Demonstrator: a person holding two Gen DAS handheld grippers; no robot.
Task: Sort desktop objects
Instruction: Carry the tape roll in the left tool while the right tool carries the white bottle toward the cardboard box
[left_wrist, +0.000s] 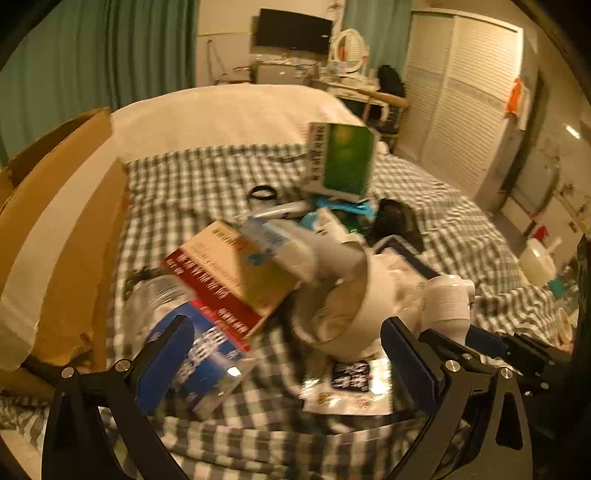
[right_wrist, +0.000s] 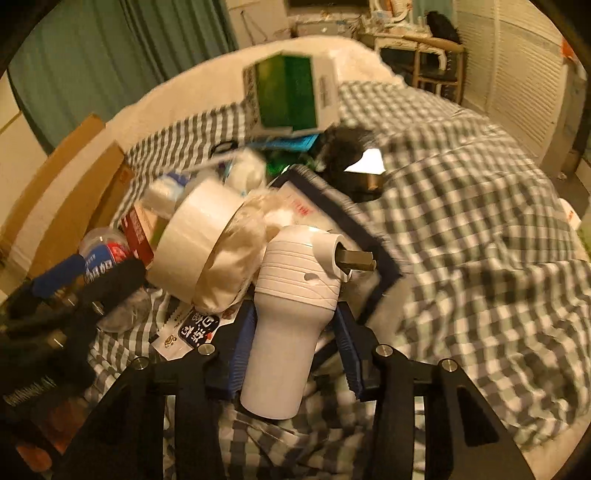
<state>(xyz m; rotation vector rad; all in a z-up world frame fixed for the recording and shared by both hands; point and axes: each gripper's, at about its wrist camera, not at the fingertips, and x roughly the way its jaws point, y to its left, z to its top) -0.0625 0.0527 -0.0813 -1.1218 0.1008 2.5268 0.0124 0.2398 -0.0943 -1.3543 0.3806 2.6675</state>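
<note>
Bed (right_wrist: 480, 229); R view only: plug prong (right_wrist: 356, 260) visible.

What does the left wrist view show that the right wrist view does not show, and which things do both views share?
Only the left wrist view shows the open left gripper from behind, nothing between its pads, and the dark screen on the far wall.

Only the right wrist view shows the right gripper shut on the white plug-in device, and its metal prong.

Both show the tape roll, the green box, the water bottle, the cardboard box and the checked cover.
</note>
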